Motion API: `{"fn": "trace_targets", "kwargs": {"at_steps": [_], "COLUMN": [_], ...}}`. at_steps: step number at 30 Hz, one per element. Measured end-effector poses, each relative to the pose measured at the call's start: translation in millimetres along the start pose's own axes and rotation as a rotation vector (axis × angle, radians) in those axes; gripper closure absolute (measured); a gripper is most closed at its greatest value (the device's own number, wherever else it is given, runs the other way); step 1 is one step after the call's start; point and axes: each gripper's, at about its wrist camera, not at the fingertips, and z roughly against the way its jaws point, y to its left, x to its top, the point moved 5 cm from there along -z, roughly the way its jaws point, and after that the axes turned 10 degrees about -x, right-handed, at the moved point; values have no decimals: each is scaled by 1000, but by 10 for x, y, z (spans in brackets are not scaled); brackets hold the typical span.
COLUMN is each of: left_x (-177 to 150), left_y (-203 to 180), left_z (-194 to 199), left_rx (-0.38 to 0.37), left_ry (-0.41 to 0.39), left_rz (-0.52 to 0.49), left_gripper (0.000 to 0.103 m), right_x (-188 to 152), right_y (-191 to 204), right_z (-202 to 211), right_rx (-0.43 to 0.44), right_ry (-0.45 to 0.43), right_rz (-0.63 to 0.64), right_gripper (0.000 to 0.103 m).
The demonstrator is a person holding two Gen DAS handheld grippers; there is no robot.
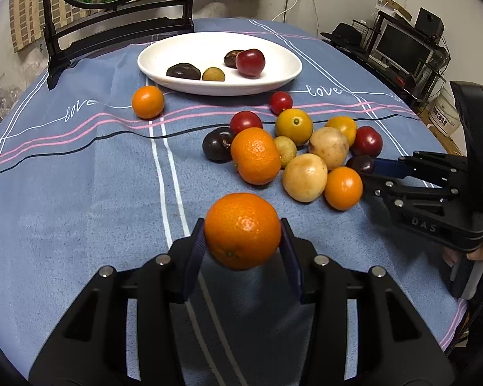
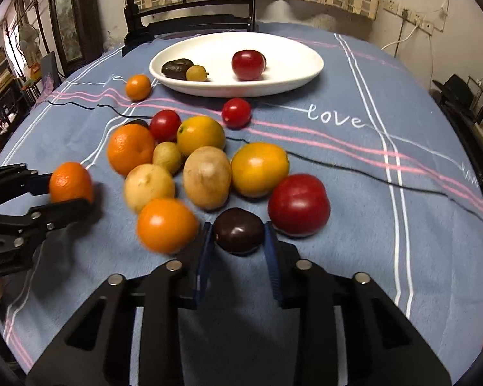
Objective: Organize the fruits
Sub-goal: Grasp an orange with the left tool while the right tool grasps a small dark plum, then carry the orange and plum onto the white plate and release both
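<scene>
My left gripper [image 1: 243, 247] is shut on an orange mandarin [image 1: 242, 230] and holds it a little above the blue cloth; it also shows in the right wrist view [image 2: 71, 182]. My right gripper [image 2: 238, 241] has its pads against both sides of a dark plum [image 2: 238, 231] that rests on the cloth at the near edge of the fruit pile [image 2: 206, 173]. A white oval plate [image 1: 190, 48] at the back holds two dark fruits, a small yellow-green one and a red one [image 1: 250, 63].
A lone mandarin [image 1: 147, 102] lies left of the plate. Several oranges, yellow, tan, red and dark fruits crowd mid-table [image 1: 306, 151]. A black stand with a round mirror [image 1: 112, 29] rises behind the plate. The table edge curves round on both sides.
</scene>
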Motion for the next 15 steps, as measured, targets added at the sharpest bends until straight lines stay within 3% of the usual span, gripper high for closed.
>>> {"fn": "trace_targets", "kwargs": {"at_steps": [3,7,15], "left_x": [6,84,817], "left_y": [11,40,75], "left_z": [11,79,321], "left_rx": [6,19,87], "left_ry": [-4,-19,-143], "left_rz": [-3,-15,-63], "left_gripper": [58,58,58], "right_x": [-14,35,645], "right_y": [-17,-79,-173], "right_z": [54,323,942], "right_rx": [-6,12,18], "right_ry": [-6,-76,-363], "right_rz": [-5,-12,7], "right_gripper": [73,73,73]}}
